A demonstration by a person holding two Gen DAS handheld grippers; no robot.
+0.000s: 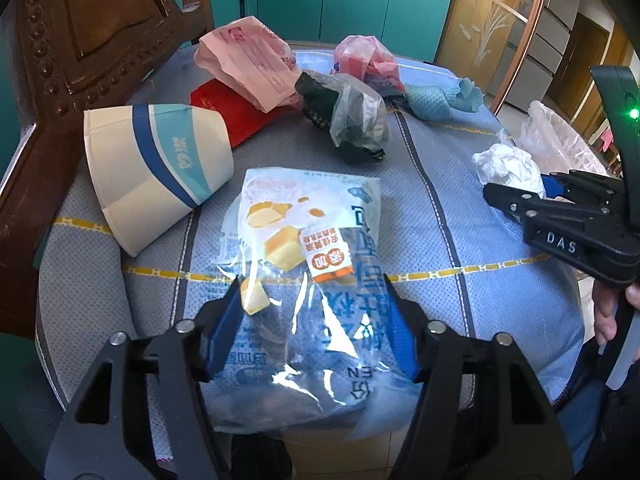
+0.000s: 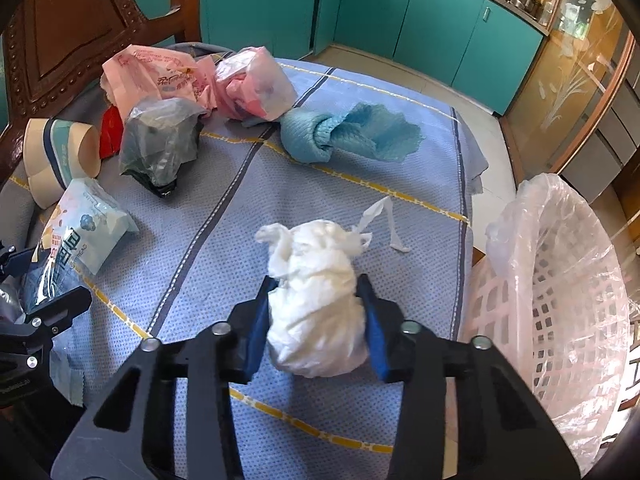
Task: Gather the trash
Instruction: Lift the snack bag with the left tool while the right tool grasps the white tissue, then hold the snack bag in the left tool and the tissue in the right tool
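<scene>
A clear bread bag [image 1: 304, 240] printed in blue and orange lies on the blue chequered cushion [image 1: 460, 248]. My left gripper [image 1: 312, 292] straddles its near half, and both blue pads touch the bag's crumpled sides. A crumpled white tissue wad [image 2: 316, 320] sits between the pads of my right gripper [image 2: 318, 284], which press it from both sides just above the cushion [image 2: 208, 248]. In the left wrist view the right gripper [image 1: 516, 200] shows at the right edge with the tissue wad [image 1: 504, 162]. In the right wrist view the left gripper [image 2: 40, 300] shows at the left edge.
A pink lattice bin [image 2: 560, 280] with a clear liner stands right of the cushion. A tipped paper cup [image 1: 152, 176], red packet [image 1: 232, 112], pink bags [image 1: 248, 60], grey bag [image 1: 352, 120] and blue cloth [image 2: 348, 132] lie at the back. A carved wooden chair back [image 1: 80, 40] rises at the left.
</scene>
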